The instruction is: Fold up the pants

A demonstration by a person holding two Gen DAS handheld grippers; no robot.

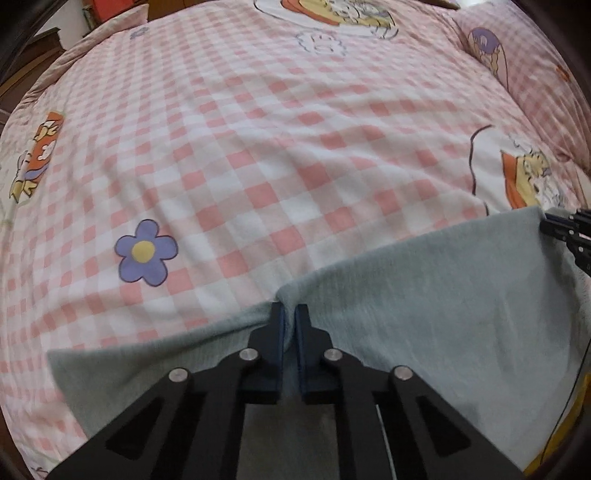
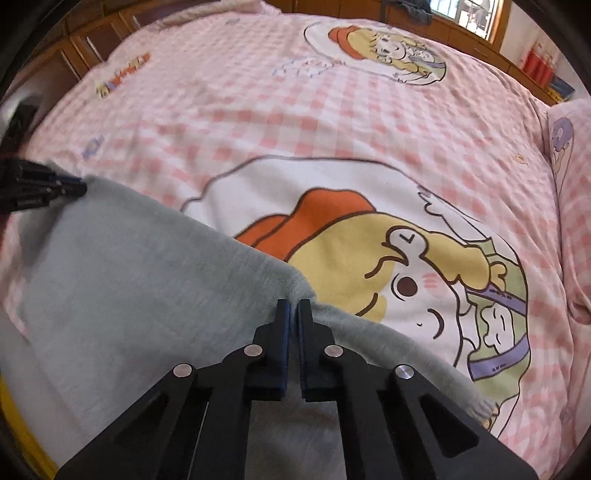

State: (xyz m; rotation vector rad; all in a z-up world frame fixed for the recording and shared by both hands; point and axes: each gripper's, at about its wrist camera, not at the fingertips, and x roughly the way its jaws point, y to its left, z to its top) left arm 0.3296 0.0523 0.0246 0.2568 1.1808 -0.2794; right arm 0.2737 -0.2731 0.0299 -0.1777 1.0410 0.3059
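Pale grey-green pants lie across the near part of a pink checked bed cover. My left gripper is shut on a bunched edge of the pants. At the right edge of the left wrist view, the right gripper pinches the far corner of the same cloth. In the right wrist view the pants spread to the left, and my right gripper is shut on their upper edge. The left gripper shows at the far left of that view, holding the other corner.
The bed cover carries cartoon prints and a purple flower. A matching pillow lies at the right. Wooden furniture stands beyond the bed, with a window at the back right.
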